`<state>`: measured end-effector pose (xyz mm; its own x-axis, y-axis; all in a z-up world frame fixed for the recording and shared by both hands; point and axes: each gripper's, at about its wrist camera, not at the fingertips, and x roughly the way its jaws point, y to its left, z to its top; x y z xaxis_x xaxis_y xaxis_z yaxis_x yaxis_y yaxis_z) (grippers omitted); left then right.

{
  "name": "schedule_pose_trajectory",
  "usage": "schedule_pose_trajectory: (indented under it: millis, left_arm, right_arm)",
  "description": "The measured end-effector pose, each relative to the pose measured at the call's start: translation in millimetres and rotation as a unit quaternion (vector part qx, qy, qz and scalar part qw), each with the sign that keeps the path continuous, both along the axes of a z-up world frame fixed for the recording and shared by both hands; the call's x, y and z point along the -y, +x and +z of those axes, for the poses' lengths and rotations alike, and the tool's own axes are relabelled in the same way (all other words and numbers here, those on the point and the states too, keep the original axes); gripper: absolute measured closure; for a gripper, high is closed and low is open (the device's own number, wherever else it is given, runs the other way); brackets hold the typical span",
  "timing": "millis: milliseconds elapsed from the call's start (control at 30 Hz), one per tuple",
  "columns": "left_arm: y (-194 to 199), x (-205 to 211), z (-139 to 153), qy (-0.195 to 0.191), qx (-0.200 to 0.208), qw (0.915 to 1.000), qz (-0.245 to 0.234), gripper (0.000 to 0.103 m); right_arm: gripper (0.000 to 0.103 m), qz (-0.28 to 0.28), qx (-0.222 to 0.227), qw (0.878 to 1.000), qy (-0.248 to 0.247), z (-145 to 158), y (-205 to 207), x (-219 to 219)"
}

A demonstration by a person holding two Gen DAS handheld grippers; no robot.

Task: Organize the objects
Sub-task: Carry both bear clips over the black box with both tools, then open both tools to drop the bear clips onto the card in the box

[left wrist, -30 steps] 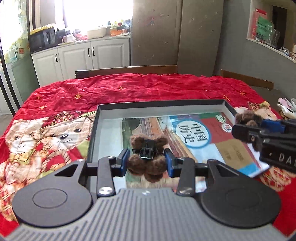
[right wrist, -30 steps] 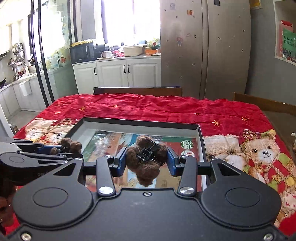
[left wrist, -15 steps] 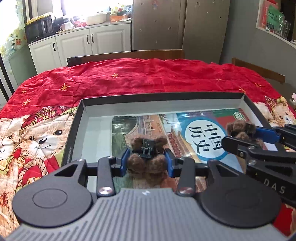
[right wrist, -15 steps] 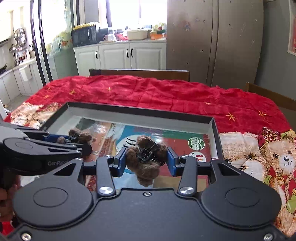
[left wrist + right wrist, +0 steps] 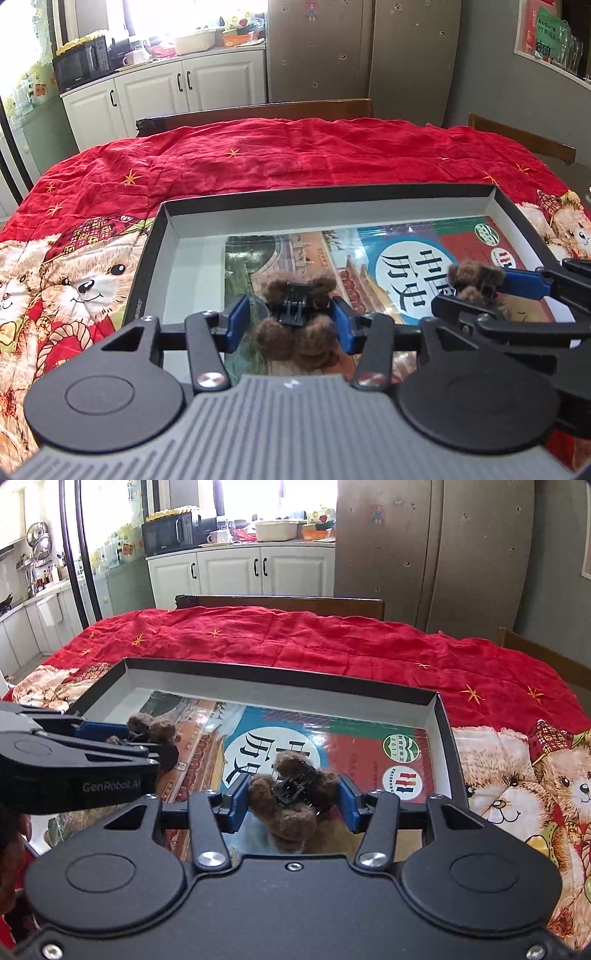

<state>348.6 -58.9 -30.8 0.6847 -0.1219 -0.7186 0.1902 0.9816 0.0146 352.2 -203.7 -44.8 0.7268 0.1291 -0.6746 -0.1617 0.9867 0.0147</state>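
My left gripper is shut on a brown fuzzy hair claw clip and holds it over the left part of a shallow black box. A colourful book with Chinese characters lies in the box. My right gripper is shut on a second brown fuzzy claw clip over the book inside the box. Each gripper shows in the other's view, the right one at the right, the left one at the left.
The box sits on a red quilted cloth with teddy bear prints. Wooden chair backs stand at the table's far edge. White kitchen cabinets and a grey refrigerator are behind.
Both grippers have moved forward and lower over the box, each still holding its clip. The book now fills more of both views.
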Motion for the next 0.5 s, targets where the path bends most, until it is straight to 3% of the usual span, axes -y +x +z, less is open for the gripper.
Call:
schedule_pose_trajectory:
  millis: [233,367,500]
  left_arm:
    - [-1,-1,2,-0.003,0.000,1.0000,0.002,0.030]
    - [-5,-1,9,-0.002,0.011,0.9999,0.002,0.019]
    - [-13,1,17,0.007,0.026,0.9996,0.003,0.017]
  right_arm:
    - [0.046,0.009,0.002,1.000,-0.014,0,-3,-4]
    - [0.032,0.013,0.014,1.000,-0.012,6,-8,-4]
    - [0.031,0.016,0.022,0.999,-0.017,14,-15,-6]
